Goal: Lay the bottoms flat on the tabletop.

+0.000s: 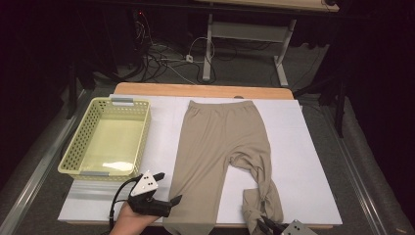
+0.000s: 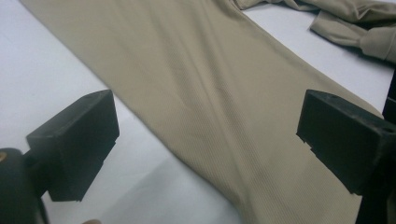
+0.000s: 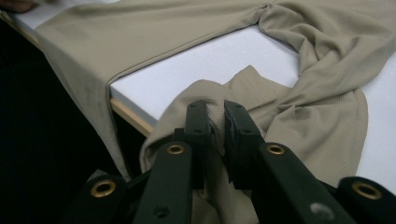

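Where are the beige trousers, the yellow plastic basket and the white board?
beige trousers (image 1: 215, 132): high view, upper left leg.
yellow plastic basket (image 1: 147, 128): high view, right wall.
white board (image 1: 303, 161): high view, bare right part.

Overhead view; close gripper views, shared trousers (image 1: 220, 147)

The beige leggings (image 1: 218, 142) look like thin, finely ribbed knit cloth, matt and soft; the basket (image 1: 78, 147) at left is pale yellow perforated plastic with a slight sheen; the table (image 1: 298, 147) has a smooth matt white top over a wood edge; the gripper pads (image 2: 74, 140) are matt black, kinda rubbery-looking.
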Tool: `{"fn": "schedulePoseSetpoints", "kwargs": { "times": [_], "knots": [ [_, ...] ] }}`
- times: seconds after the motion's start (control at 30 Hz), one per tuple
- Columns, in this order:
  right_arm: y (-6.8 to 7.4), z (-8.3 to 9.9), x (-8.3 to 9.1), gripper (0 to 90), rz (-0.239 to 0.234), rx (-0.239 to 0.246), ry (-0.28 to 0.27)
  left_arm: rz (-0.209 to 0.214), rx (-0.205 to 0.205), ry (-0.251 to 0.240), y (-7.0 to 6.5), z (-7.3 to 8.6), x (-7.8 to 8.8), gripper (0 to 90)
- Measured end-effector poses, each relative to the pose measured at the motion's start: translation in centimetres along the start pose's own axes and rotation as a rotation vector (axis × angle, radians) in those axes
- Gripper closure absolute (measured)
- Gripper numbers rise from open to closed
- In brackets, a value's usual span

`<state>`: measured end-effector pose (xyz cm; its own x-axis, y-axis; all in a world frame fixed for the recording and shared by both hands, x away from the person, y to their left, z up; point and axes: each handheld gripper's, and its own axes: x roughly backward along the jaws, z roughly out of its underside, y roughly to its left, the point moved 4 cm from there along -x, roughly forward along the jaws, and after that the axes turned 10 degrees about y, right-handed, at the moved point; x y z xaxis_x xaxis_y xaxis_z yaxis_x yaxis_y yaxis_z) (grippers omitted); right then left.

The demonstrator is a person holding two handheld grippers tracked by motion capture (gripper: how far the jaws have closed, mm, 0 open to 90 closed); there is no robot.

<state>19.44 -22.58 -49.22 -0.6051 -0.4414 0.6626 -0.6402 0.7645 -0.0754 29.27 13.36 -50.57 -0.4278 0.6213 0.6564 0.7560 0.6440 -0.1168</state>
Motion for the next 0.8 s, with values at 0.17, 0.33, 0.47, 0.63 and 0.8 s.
{"fn": "schedulePoseSetpoints", "kwargs": {
  "times": [0.17, 0.33, 0.47, 0.63, 0.8],
  "knots": [
    [-0.6, 0.1, 0.7, 68.9, 0.003, -0.039, -0.030, 0.011, 0.037, -0.001, 0.4, -0.1, -0.1, 4.9],
    [-1.8, 0.1, 1.9, 68.0, 0.059, -0.095, -0.077, 0.021, 0.020, 0.005, 0.1, 0.0, -0.2, 4.9],
    [-1.9, 0.2, 1.7, 67.8, 0.065, -0.106, -0.071, 0.026, 0.026, 0.003, 0.1, 0.1, -0.1, 4.9],
    [-0.7, -0.6, -0.1, 63.3, -0.018, -0.095, -0.056, 0.036, 0.016, 0.008, 0.0, 0.1, -0.1, 5.2],
    [1.5, -1.0, -2.6, 50.4, -0.023, -0.004, 0.036, 0.035, 0.015, 0.012, 0.0, 0.1, -0.2, 5.2]
  ]
}}
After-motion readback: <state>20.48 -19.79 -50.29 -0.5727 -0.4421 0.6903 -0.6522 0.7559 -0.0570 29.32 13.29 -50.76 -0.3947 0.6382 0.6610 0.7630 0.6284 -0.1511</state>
